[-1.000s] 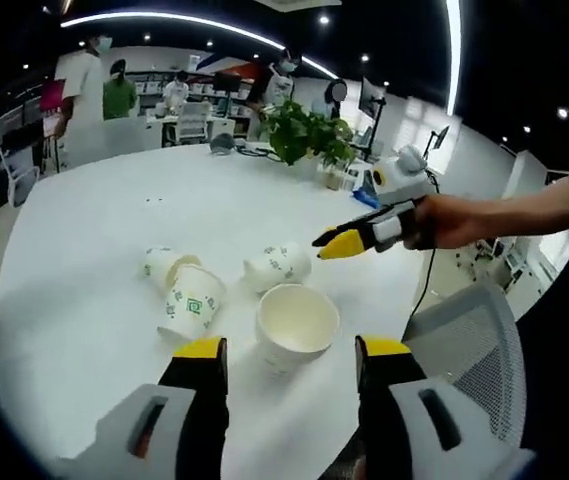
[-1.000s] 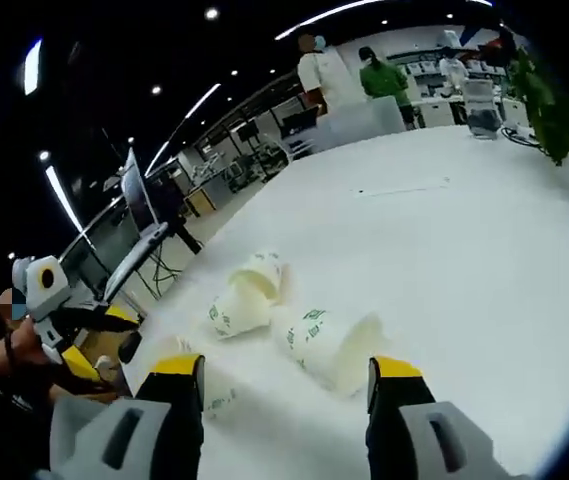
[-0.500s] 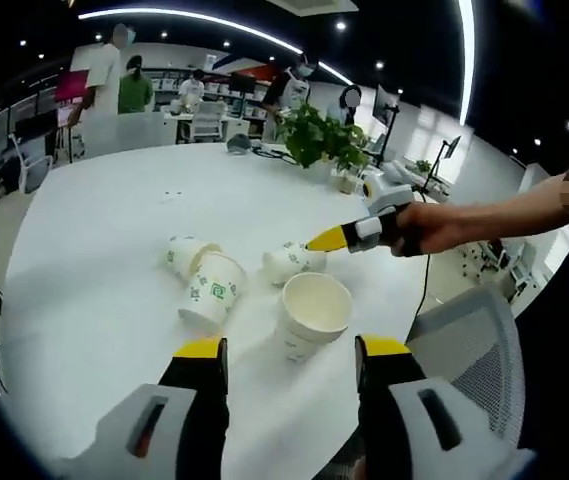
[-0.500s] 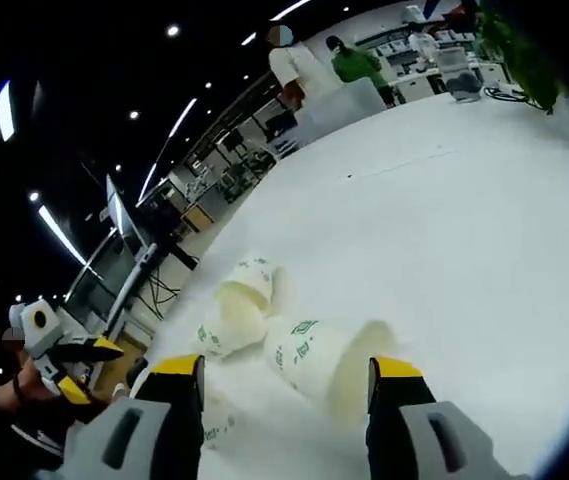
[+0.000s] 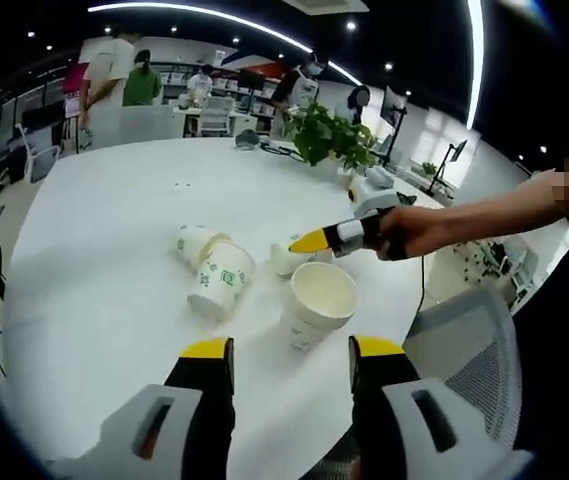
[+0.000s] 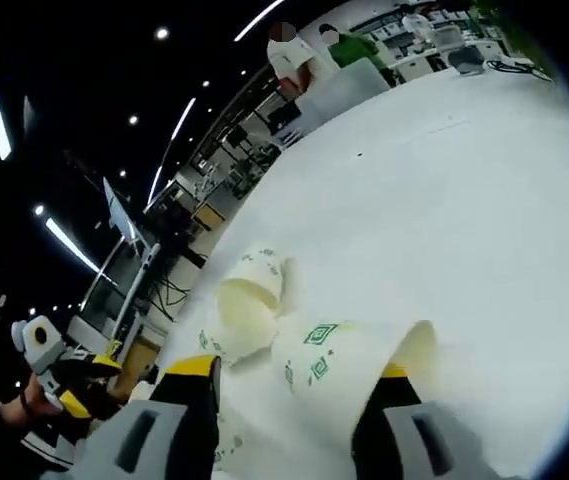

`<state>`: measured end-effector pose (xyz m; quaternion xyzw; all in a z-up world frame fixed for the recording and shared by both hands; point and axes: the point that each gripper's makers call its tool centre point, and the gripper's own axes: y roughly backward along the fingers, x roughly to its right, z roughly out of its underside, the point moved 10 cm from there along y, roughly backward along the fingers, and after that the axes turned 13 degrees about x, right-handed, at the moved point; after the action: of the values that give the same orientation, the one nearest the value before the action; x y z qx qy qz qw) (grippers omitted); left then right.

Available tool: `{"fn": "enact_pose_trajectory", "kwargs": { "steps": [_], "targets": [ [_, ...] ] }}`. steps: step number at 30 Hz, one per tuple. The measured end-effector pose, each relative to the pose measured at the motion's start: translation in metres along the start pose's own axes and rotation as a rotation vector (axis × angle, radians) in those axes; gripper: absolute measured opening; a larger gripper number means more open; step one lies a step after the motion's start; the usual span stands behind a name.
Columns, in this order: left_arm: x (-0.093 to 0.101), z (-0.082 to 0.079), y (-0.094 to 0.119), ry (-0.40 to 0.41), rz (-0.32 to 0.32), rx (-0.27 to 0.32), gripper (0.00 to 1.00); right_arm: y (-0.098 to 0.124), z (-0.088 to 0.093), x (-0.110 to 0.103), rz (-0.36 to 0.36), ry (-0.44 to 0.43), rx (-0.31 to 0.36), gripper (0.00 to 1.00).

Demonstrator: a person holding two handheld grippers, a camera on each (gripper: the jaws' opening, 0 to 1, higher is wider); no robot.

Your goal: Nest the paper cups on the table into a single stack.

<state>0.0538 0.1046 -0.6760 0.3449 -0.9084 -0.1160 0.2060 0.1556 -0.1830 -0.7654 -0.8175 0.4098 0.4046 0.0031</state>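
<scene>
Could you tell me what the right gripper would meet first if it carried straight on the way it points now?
The right gripper would most likely meet the tipped cup lying between its open jaws.

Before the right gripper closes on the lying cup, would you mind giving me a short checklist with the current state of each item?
1. Right gripper jaws open: ok, they stand apart.
2. Lying cup between those jaws: ok, its printed side sits in the gap in the right gripper view.
3. Jaws touching the cup wall: cannot tell from this angle.
4. Neighbouring pair of lying cups clear of the grasp: not ok, they lie very close beside the target.
5. Upright cup ready to receive: ok, mouth up on the white table.
6. Left gripper out of the way: ok, open, short of the upright cup.
</scene>
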Motion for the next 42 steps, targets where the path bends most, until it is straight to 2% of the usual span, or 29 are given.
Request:
{"fn": "enact_pose_trajectory", "kwargs": {
  "steps": [2, 5, 6, 8, 14, 27, 30, 36, 42],
  "targets": [
    [0.001, -0.001, 0.002, 0.004, -0.004, 0.003, 0.42, -0.004, 0.001, -0.002, -0.014, -0.011, 0.002, 0.40],
    [-0.003, 0.001, 0.002, 0.006, -0.007, 0.004, 0.41, -0.007, 0.002, -0.006, -0.022, -0.019, 0.006, 0.17],
    [-0.003, 0.001, 0.002, 0.007, -0.008, 0.004, 0.41, -0.010, 0.001, -0.003, -0.028, -0.028, 0.011, 0.06],
    [-0.001, 0.001, 0.003, 0.008, -0.009, 0.004, 0.40, -0.013, -0.001, -0.002, -0.046, -0.044, 0.020, 0.00],
    [-0.004, 0.003, 0.002, 0.016, -0.008, 0.005, 0.39, -0.008, -0.009, -0.008, -0.058, -0.029, 0.041, 0.00],
    [0.003, -0.004, -0.006, 0.014, 0.005, 0.021, 0.43, 0.028, -0.015, -0.021, -0.028, 0.025, 0.043, 0.00],
    [0.004, -0.006, -0.008, 0.014, 0.013, 0.025, 0.42, 0.032, -0.019, -0.017, -0.013, 0.033, 0.046, 0.00],
    [0.002, -0.010, -0.011, 0.005, 0.006, 0.034, 0.46, 0.039, -0.024, -0.018, -0.011, 0.063, 0.039, 0.00],
    [-0.002, -0.010, -0.015, -0.012, -0.011, 0.037, 0.54, 0.047, -0.026, -0.022, -0.012, 0.105, 0.026, 0.00]
  ]
}}
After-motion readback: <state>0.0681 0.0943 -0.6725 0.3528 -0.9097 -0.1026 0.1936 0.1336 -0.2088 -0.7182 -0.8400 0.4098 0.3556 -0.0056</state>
